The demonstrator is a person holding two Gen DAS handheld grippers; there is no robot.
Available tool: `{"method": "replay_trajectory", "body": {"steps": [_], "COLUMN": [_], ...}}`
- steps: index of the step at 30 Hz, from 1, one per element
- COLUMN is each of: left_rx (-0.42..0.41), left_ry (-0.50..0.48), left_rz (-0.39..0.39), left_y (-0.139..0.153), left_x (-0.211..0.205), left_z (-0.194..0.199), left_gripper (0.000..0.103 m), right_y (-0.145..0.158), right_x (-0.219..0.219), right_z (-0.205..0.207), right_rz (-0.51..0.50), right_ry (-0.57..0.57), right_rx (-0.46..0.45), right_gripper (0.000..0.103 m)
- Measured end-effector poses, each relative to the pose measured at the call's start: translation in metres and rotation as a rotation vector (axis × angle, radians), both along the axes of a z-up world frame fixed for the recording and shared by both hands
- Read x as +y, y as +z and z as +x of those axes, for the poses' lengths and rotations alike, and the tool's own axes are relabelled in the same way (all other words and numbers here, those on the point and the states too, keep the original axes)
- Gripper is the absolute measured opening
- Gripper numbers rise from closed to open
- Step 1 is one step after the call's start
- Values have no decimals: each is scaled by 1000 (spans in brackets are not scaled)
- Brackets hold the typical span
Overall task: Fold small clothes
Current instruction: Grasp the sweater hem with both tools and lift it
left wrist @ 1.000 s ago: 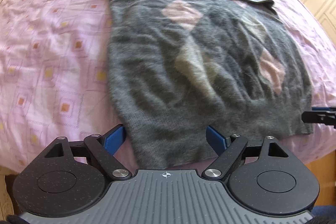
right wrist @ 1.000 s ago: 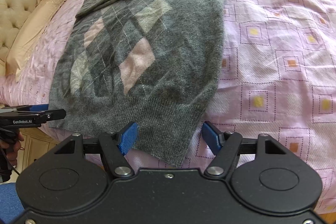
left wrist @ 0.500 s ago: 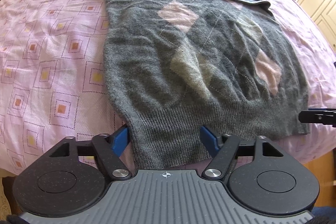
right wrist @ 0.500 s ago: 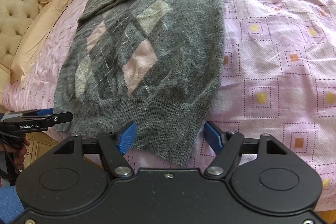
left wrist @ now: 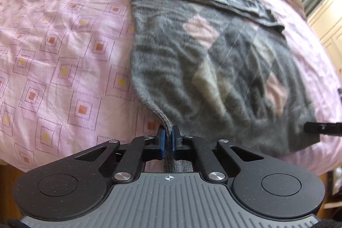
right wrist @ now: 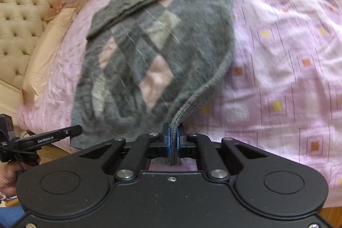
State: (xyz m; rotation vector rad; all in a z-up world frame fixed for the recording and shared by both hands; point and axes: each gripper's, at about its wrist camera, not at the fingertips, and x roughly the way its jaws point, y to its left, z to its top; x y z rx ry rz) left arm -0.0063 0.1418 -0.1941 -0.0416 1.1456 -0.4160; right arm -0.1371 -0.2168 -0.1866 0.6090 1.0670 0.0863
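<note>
Bedspread (left wrist: 64,52), sweater (left wrist: 192,61) hem corners pinched.

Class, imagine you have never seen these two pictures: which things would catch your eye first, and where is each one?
The grey argyle sweater dominates, spread flat on the pink patterned bedspread with its sleeves folded across the far end. Nearest the cameras, the left gripper and the right gripper each pinch a corner of the ribbed hem between blue pads, lifting it into a ridge. A tufted beige headboard fills the right wrist view's left edge.
</note>
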Motion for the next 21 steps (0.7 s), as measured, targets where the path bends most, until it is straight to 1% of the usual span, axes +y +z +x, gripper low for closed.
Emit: {"method": "replay_trajectory", "body": {"steps": [3,5,9,15,21], "left_rx": [-7,-12,-40,-119,-205], "left_ry": [21,43,66,77,108], "left_rz": [-39,-77,-121,-168,-210], "left_y": [12,22,42,78,110], "left_x": [2,4,6,4,-1], "left_z": [7,12,25,51,96], "left_gripper": [6,6,6,6,6], "right_y": [12,21,36,67,99], "right_x": [-4,-8,-16,-31,-53], "right_z": [4,6,13,33,75], "right_rz": [11,23,49,63,52], "right_ry": [-1,-18,-55,-113,-177], "right_rx": [-19,-35,-69,-160,-273], "right_gripper": [12,12,12,11,11]}}
